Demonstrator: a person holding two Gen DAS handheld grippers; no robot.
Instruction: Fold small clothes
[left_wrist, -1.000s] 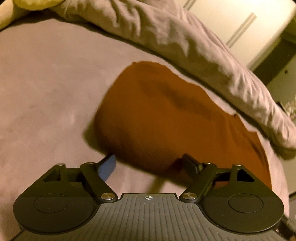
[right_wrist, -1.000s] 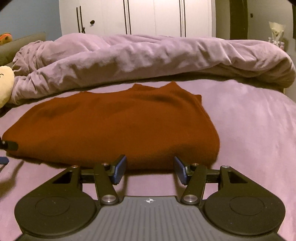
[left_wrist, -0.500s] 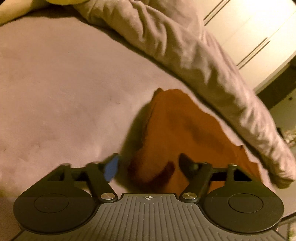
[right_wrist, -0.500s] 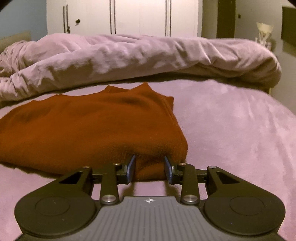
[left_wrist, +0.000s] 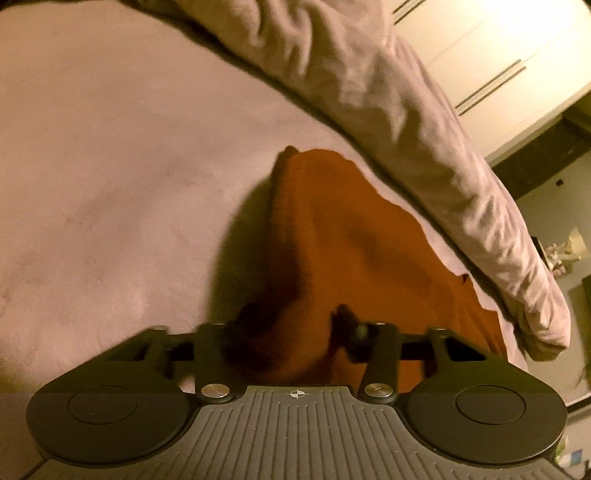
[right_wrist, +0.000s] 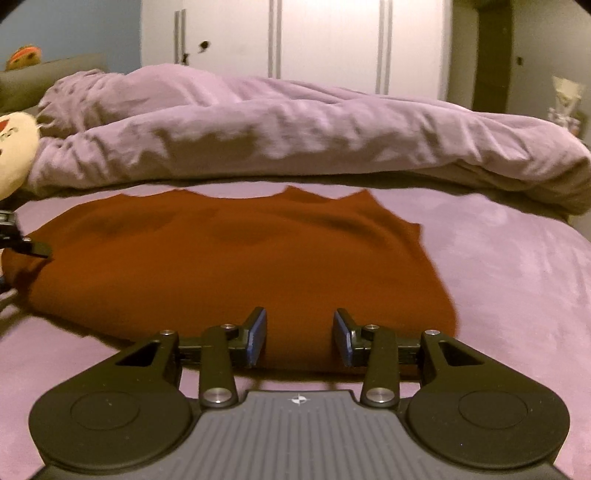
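A rust-brown knitted garment (right_wrist: 240, 266) lies folded on the mauve bed sheet (right_wrist: 517, 277). My right gripper (right_wrist: 300, 336) is at its near edge, jaws opening slightly. The thick edge sits between the blue pads with no visible pinch. In the left wrist view the garment (left_wrist: 351, 240) runs away from me, and my left gripper (left_wrist: 297, 321) is at its near end. Its jaws are closing, and a raised bunch of cloth fills the gap between them. The left gripper's tip (right_wrist: 22, 243) also shows at the garment's left end in the right wrist view.
A rumpled mauve duvet (right_wrist: 295, 136) is piled along the far side of the bed, just behind the garment. A cream soft toy (right_wrist: 14, 147) lies at the far left. White wardrobe doors (right_wrist: 325, 40) stand beyond. Bare sheet (left_wrist: 110, 184) stretches left of the garment.
My left gripper came in over the garment's end and its jaws narrowed around a bunch of cloth. My right gripper's jaws narrowed at the near edge, then it shifted left away from the corner.
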